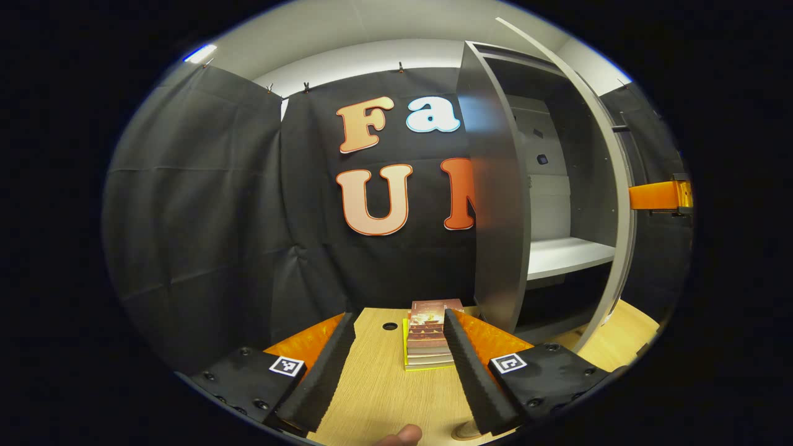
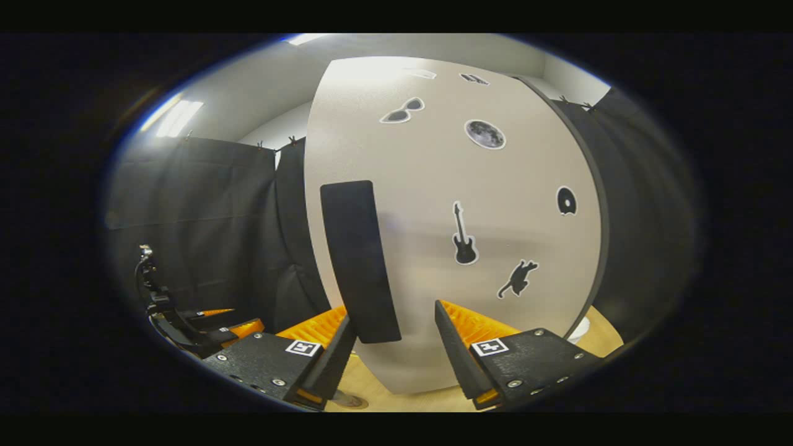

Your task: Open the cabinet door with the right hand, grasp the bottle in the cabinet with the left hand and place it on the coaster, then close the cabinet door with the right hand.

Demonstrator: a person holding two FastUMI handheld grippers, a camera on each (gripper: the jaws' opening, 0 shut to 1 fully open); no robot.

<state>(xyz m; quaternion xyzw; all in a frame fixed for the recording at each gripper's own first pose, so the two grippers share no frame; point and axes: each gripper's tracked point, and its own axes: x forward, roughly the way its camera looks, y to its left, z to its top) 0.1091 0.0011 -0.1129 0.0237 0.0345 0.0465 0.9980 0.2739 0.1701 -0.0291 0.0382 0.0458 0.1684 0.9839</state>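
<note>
The grey cabinet [image 1: 495, 186] stands on the table with its door [image 1: 619, 186] swung out, seen edge-on in the left gripper view. Inside, a white shelf [image 1: 570, 254] looks bare where I can see it. My left gripper [image 1: 398, 319] is open over the table, empty, in front of the cabinet. In the right gripper view the door's sticker-covered face [image 2: 471, 204] is close ahead, with a black handle strip [image 2: 359, 260]. My right gripper [image 2: 393, 314] is open, the strip's lower end between its fingers, near the left one. A small round disc [image 2: 350, 401], possibly the coaster, lies on the table.
A stack of books [image 1: 430, 337] lies on the wooden table [image 1: 384, 384] just left of the cabinet. The right gripper's orange body [image 1: 660, 195] shows beyond the door. The left gripper [image 2: 167, 316] sits far left in the right gripper view. A fingertip [image 1: 403, 435] is at the bottom edge.
</note>
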